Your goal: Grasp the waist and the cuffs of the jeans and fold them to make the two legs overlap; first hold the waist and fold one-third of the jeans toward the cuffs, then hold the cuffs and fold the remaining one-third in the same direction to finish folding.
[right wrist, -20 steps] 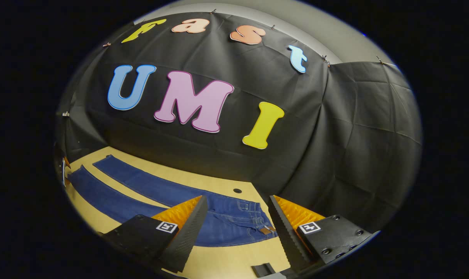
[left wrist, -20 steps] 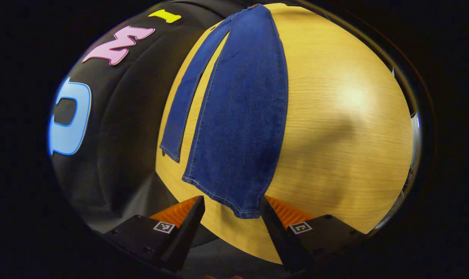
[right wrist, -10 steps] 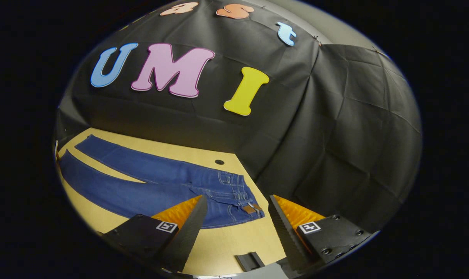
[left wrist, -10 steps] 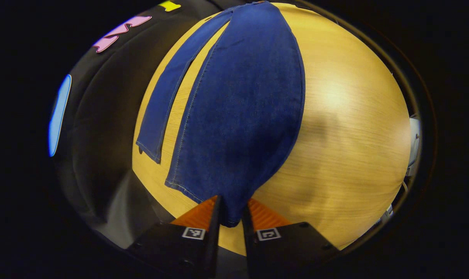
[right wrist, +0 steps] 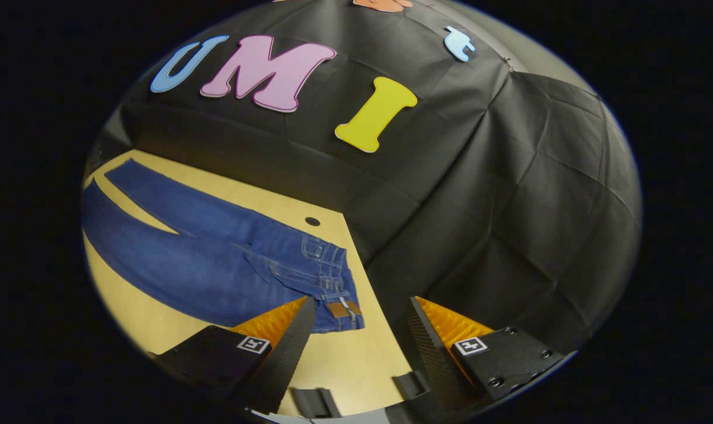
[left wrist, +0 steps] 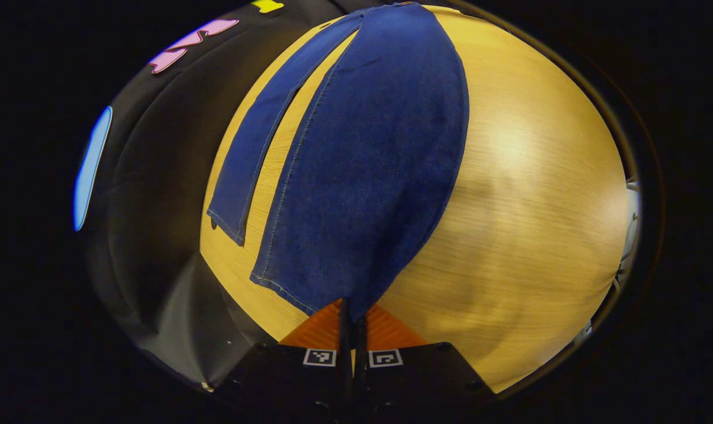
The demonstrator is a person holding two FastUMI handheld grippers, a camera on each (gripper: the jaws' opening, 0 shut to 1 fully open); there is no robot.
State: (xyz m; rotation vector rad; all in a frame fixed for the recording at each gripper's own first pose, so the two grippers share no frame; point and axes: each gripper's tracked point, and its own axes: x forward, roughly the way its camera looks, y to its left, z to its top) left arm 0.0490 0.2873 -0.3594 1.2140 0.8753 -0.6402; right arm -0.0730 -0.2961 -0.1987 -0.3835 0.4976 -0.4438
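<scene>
The light wooden table (left wrist: 533, 194) takes up the centre and right of the left gripper view and the lower left of the right gripper view. On it lie the dark blue denim jeans (left wrist: 368, 171), spread flat with the legs apart in a narrow V. In the left gripper view the near leg runs from the top centre down to the bottom centre; the far leg (left wrist: 256, 147) lies to its left. The waist with its brown leather patch (right wrist: 336, 308) sits lower centre in the right gripper view, close to the table's edge.

My left gripper (left wrist: 352, 321) is clamped on the corner of the near cuff (left wrist: 309, 294); both fingers appear to press the hem, though the bite looks shallow. My right gripper (right wrist: 362, 330) stands wide, holding nothing, above the waist.

Risks, in my judgement: the shallow corner hold may slip once I lift; a late waist grasp would drag the leg askew, spoiling the overlap.
</scene>
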